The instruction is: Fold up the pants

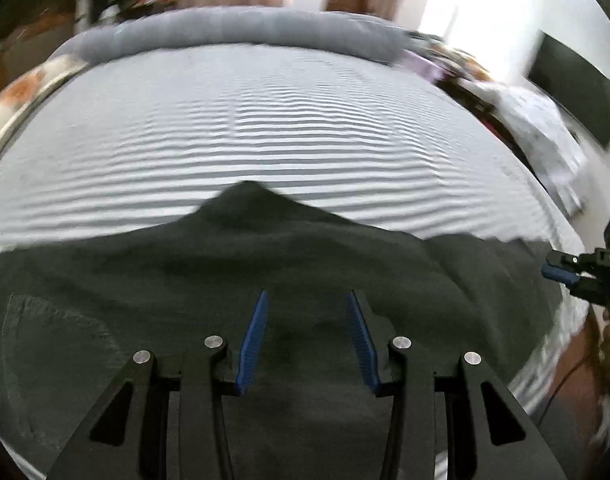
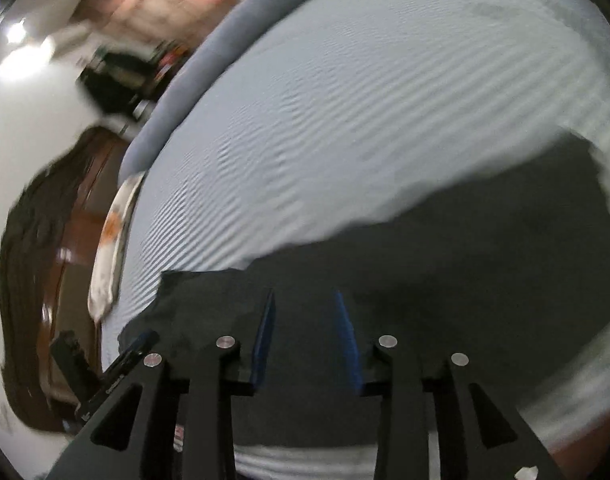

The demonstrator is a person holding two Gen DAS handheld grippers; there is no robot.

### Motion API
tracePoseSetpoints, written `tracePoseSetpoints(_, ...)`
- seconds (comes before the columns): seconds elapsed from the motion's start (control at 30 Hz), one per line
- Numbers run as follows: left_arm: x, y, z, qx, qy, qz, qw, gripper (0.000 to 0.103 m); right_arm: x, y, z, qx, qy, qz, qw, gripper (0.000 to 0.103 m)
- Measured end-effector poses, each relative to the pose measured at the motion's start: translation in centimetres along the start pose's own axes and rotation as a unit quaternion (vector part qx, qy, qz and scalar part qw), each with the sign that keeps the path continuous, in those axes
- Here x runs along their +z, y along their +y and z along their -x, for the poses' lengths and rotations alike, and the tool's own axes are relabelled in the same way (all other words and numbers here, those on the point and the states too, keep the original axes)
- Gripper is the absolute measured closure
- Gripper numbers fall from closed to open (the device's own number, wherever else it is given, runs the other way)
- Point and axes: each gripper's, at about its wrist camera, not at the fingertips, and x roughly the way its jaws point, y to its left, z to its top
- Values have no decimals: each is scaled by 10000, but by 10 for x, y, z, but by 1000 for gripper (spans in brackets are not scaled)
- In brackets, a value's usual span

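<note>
pants: dark grey soft cotton pants (image 1: 233, 280) lie spread on the near edge of the pale blue striped bed sheet (image 1: 305, 128), so there's room to fold away from me.
left fingers (image 1: 307, 316): parted, hovering over the cloth, nothing pinched.
right fingers (image 2: 305, 316): parted too, gripping nothing; probably lining up for the next edge.
snag: one bunched peak (image 1: 249, 196) mid-edge needs flattening first.
</note>
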Motion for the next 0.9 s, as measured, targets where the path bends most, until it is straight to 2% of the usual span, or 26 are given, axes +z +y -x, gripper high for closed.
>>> tracePoseSetpoints(0.13,-9,-35,4,-228,108,-460,9986,59,-27,-53,21,-92,-45,-595,9982,71)
tracePoseSetpoints(0.23,-17,-65,4,-340,222,-763,9963,59,-41,-74,23,-56,-17,-844,9964,71)
tracePoseSetpoints(0.37,-27,-94,-4,-546,438,-833,9941,59,-54,-91,16,194,-13,-1127,9934,71)
tracePoseSetpoints(0.63,-27,-149,-27,-683,609,-1111,9896,59,-35,-117,10,588,-505,-1363,9876,73)
tracePoseSetpoints(0.9,-12,-154,-61,-486,752,-808,9927,59,1,-137,28,568,-1183,-1380,9817,72)
